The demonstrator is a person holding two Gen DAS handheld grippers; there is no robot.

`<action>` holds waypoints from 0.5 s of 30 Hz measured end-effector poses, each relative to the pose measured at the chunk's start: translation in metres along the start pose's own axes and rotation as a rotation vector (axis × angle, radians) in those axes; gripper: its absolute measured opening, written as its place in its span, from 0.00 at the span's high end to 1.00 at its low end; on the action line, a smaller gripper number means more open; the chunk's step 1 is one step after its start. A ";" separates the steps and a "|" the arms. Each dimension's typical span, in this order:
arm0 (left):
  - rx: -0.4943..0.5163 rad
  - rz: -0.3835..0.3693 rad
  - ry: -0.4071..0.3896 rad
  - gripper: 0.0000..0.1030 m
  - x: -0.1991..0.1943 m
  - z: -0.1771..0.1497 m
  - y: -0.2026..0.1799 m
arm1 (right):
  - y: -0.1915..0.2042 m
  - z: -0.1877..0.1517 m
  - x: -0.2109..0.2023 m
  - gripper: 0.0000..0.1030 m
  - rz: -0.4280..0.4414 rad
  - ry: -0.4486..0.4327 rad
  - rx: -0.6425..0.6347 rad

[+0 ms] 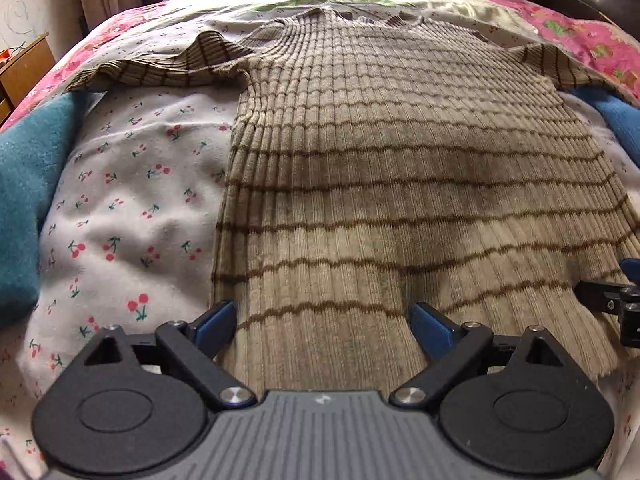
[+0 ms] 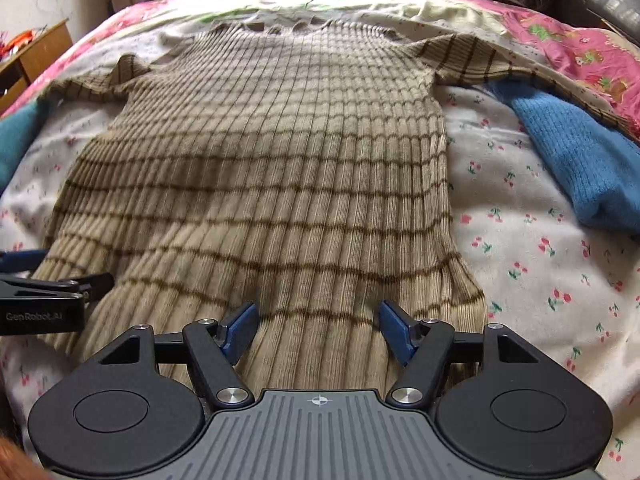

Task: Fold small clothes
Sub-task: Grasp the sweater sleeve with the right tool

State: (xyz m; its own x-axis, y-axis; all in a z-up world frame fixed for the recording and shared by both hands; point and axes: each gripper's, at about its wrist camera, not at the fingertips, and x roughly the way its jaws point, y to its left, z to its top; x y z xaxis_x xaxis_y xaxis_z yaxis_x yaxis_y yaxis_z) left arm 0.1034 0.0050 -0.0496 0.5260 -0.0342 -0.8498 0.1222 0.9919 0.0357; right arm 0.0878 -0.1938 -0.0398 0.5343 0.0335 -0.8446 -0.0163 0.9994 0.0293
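Support surface is a bed (image 1: 592,40) with a pink floral quilt across its far side. On top of that, a white cherry-print sheet (image 1: 132,200) covers the near area, rumpled. Beige ribbed sweater with brown stripes (image 1: 400,168) lies flat on the sheet, neck at the far end, hem nearest, both short sleeves spread out. Teal cloth (image 1: 28,184) bunched at the left edge. Blue knit piece (image 2: 580,160) on the right, beside the sweater.

Left wrist view: low over the hem, facing the collar, sweater (image 1: 400,184) right of centre.
Right wrist view: same, sweater (image 2: 264,184) left of centre.
Shared: sweater, bedsheet (image 1: 132,200).
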 end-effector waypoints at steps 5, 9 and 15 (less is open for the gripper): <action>0.018 -0.019 0.047 0.00 -0.012 -0.005 0.005 | 0.002 -0.006 -0.006 0.35 0.000 0.023 -0.045; 0.030 -0.025 0.008 0.09 -0.027 0.013 0.000 | -0.022 0.018 -0.022 0.42 0.069 -0.008 0.058; 0.068 -0.085 -0.133 0.09 -0.039 0.048 -0.033 | -0.107 0.073 -0.021 0.41 -0.008 -0.164 0.266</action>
State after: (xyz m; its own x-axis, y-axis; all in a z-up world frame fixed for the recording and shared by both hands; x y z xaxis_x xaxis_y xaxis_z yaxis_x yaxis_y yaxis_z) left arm 0.1194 -0.0323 0.0081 0.6174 -0.1381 -0.7745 0.2250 0.9743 0.0057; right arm 0.1396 -0.3013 0.0137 0.6631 0.0027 -0.7485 0.1993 0.9633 0.1800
